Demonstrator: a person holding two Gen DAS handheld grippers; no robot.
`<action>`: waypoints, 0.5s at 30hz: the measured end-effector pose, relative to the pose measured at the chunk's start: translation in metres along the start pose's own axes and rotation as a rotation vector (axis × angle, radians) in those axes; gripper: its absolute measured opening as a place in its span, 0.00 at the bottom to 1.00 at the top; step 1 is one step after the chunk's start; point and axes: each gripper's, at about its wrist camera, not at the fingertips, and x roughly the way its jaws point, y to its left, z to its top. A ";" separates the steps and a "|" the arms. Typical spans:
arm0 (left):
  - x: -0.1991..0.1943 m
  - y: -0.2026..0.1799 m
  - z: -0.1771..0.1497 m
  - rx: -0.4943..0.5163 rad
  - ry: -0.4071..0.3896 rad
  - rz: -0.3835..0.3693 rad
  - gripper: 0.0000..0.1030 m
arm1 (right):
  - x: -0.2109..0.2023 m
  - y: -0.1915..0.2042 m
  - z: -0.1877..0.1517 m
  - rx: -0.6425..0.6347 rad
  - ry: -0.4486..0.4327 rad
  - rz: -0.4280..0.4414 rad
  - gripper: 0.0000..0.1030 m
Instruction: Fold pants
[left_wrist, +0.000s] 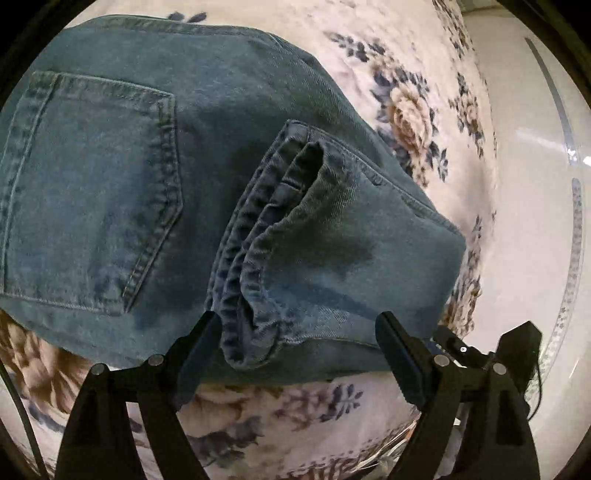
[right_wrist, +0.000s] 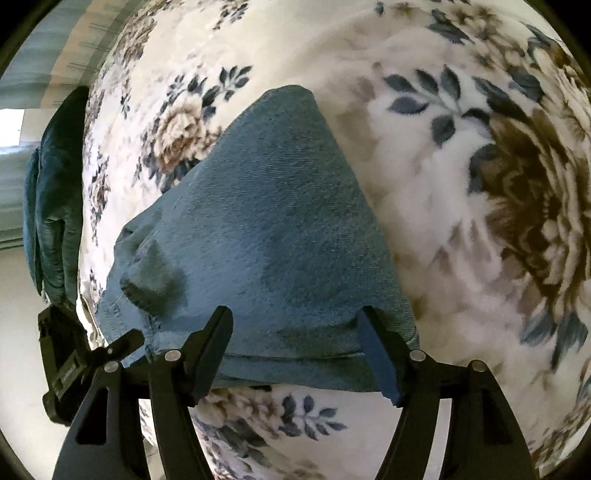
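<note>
Holding both tongs spread wide, you are gripping nothing: the left gripper (left_wrist: 295, 332) is straddling the stacked leg hems (left_wrist: 255, 266) of the jeans (left_wrist: 155, 155), its fingers (left_wrist: 397, 347) sitting on either side of that folded end, though you cannot tell whether they are touching the cloth. Your right gripper (right_wrist: 295, 328) is likewise standing apart, with the folded denim edge (right_wrist: 280, 354) lying between its tips. One pair of jeans is showing, folded over itself, with one back pocket (left_wrist: 88, 192) ahead and to the left of the left tongs. Everything is lying on one floral fleece blanket (right_wrist: 461, 177); a dark teal cushion (right_wrist: 51, 206) is sitting far left of the right tongs, and pale floor (left_wrist: 528, 155) is showing right of the left tongs
</note>
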 end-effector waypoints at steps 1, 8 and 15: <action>-0.004 0.001 -0.002 -0.004 -0.004 -0.006 0.82 | 0.002 0.000 0.000 0.004 0.003 0.000 0.70; 0.003 -0.004 -0.003 0.005 0.018 -0.100 0.82 | 0.000 0.000 0.001 0.028 0.014 0.006 0.70; 0.019 -0.019 -0.006 0.119 0.013 -0.053 0.28 | -0.011 -0.005 0.003 0.041 0.012 0.013 0.70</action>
